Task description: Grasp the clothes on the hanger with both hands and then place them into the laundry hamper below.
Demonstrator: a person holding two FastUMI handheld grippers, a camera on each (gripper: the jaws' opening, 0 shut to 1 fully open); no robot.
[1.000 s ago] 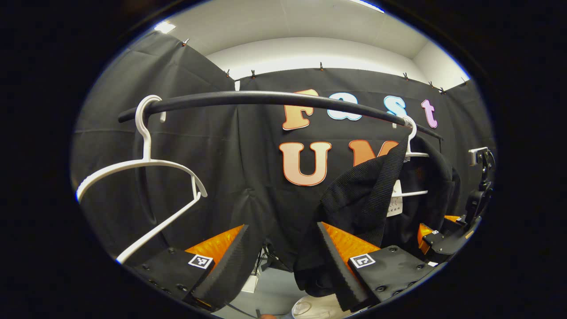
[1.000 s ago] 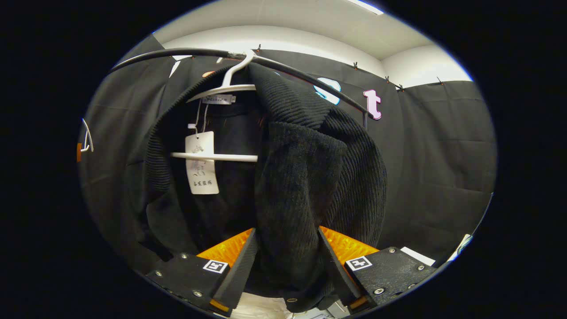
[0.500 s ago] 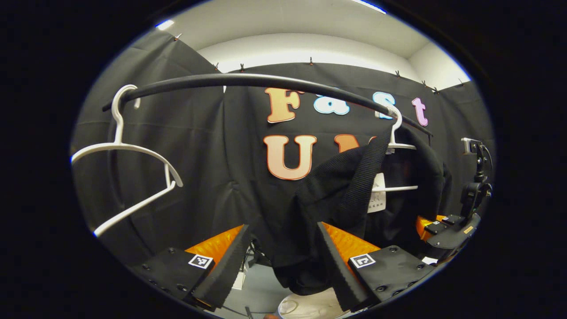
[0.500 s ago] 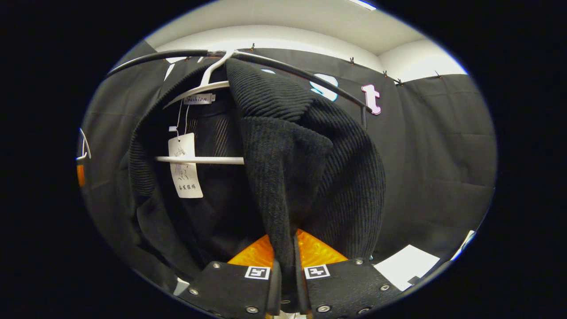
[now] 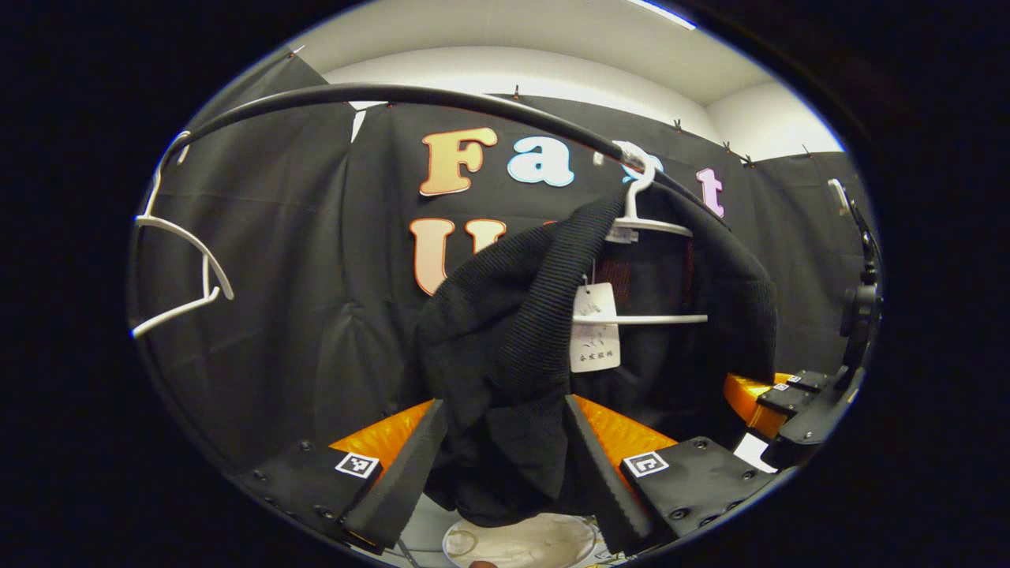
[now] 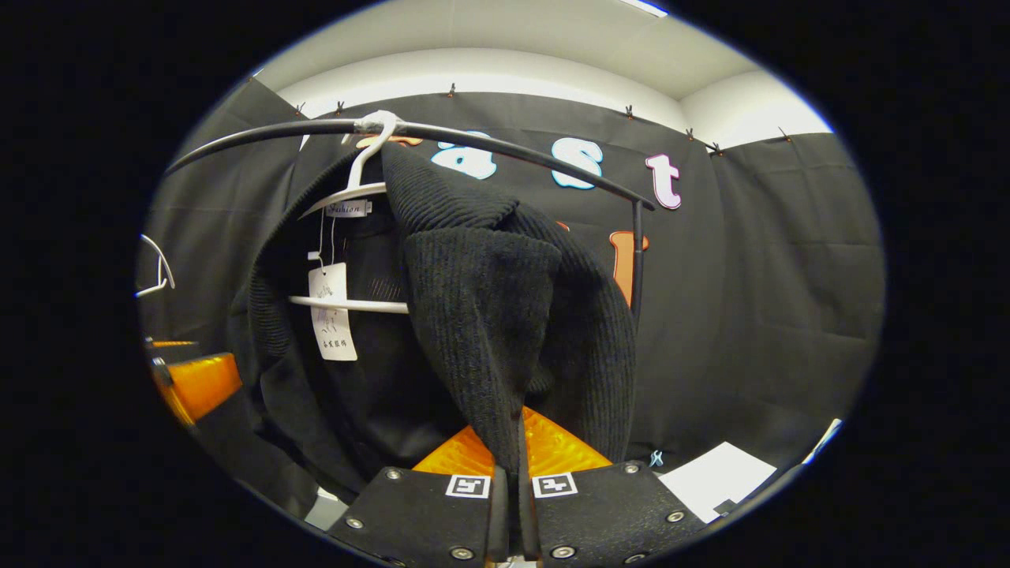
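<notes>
In the right gripper view the right tool [image 6: 511,505] has its two fingers drawn together on a fold of the black knit garment [image 6: 481,315], the cloth pinched between them with almost no gap left; it points forward and slightly up toward the black rail [image 6: 505,146]; seen from the left gripper view, it sits low at the right edge of the scene, just beside the garment's right side.

In the left gripper view the left tool [image 5: 505,457] stands wide open; the garment's left side [image 5: 505,339] hangs down between its fingers, lying against the right finger [image 5: 604,481], while contact with the left finger cannot be told; it has no grip on the cloth; it points forward and slightly upward.

The garment is on a white hanger [image 5: 635,225] hooked over the rail [image 5: 442,99], near the rail's right end, with a paper tag [image 5: 594,338] dangling inside the open front; a bare white hanger [image 5: 177,268] hangs near the rail's left end, well apart; below the left tool a pale round rim [image 5: 517,543] shows, too little of it to tell what it is.
</notes>
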